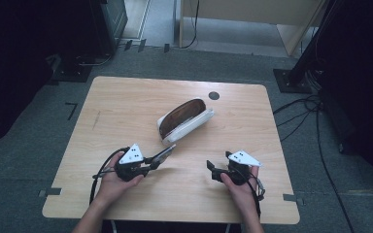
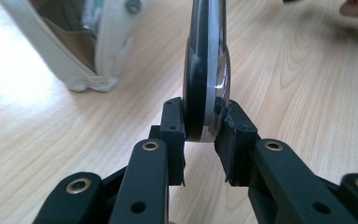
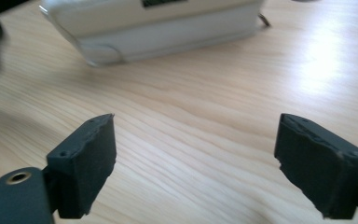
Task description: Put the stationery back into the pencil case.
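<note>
Left gripper (image 2: pixel 200 135) clamps flat black-and-silver tool, maybe knife or scissors (image 2: pixel 207 70), tip aimed at open white pencil case (image 1: pixel 184 121) mid-table. Right gripper (image 3: pixel 196 163) spread wide, nothing between pads. Step judged: stowing tool. Next: guide tip into case mouth; right could steady case.

Wooden table (image 1: pixel 126 97), light grain, small dark round disc (image 1: pixel 214 95) near far edge. Grey carpet floor (image 1: pixel 29 145); black cables (image 1: pixel 301 116) trailing at right.
</note>
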Demonstrator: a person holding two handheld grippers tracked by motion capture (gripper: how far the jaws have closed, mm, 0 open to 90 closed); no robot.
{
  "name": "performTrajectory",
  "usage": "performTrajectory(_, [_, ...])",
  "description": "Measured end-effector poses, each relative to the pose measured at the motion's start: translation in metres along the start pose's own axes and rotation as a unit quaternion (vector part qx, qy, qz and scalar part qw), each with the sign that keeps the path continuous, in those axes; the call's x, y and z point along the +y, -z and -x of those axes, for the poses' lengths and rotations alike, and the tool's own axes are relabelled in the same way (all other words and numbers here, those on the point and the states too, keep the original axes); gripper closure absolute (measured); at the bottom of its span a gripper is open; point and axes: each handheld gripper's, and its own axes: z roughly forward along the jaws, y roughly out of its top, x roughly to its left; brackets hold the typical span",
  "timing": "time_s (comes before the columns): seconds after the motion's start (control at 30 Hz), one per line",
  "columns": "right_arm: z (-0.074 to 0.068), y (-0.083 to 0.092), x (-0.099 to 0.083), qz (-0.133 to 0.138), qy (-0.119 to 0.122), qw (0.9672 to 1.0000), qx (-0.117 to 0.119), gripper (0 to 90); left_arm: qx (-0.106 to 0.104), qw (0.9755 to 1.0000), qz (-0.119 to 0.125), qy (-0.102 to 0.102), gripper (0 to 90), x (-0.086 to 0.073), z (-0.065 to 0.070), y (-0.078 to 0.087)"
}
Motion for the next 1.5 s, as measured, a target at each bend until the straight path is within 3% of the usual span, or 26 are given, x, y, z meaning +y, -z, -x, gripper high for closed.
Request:
performTrajectory(0.13, [0.008, 0.005, -0.007, -0.019, 0.003, 0.9997, -0.015, 0.0, 0.005, 0.9999, 0.007, 0.009, 74.5, 0.002, -0.006, 0.007])
performTrajectory(0.4, [0.022, 0.017, -0.015, -0.044, 0.019, 0.9972, -0.057, 0.0, 0.010, 0.9996, 0.018, 0.017, 74.6, 0.016, -0.015, 0.017])
performTrajectory(0.57, [0.038, 0.024, -0.024, -0.071, 0.022, 0.9926, -0.096, 0.0, 0.013, 0.9989, 0.034, 0.029, 74.5, 0.028, -0.023, 0.025])
performTrajectory(0.83, [0.063, 0.041, -0.035, -0.084, -0.002, 0.9890, -0.122, 0.0, 0.023, 0.9982, 0.037, 0.042, 74.6, 0.045, -0.033, 0.026])
performTrajectory(1.1, [0.073, 0.045, -0.038, -0.114, -0.008, 0.9847, -0.132, 0.0, 0.029, 0.9968, 0.026, 0.071, 74.6, 0.070, -0.046, 0.013])
performTrajectory(1.33, [0.074, 0.046, -0.039, -0.115, -0.010, 0.9848, -0.129, 0.0, 0.033, 0.9975, -0.002, 0.062, 74.5, 0.092, -0.052, -0.014])
performTrajectory(1.5, [0.073, 0.047, -0.039, -0.116, -0.008, 0.9851, -0.127, 0.0, 0.050, 0.9964, -0.038, 0.057, 74.5, 0.099, -0.054, -0.044])
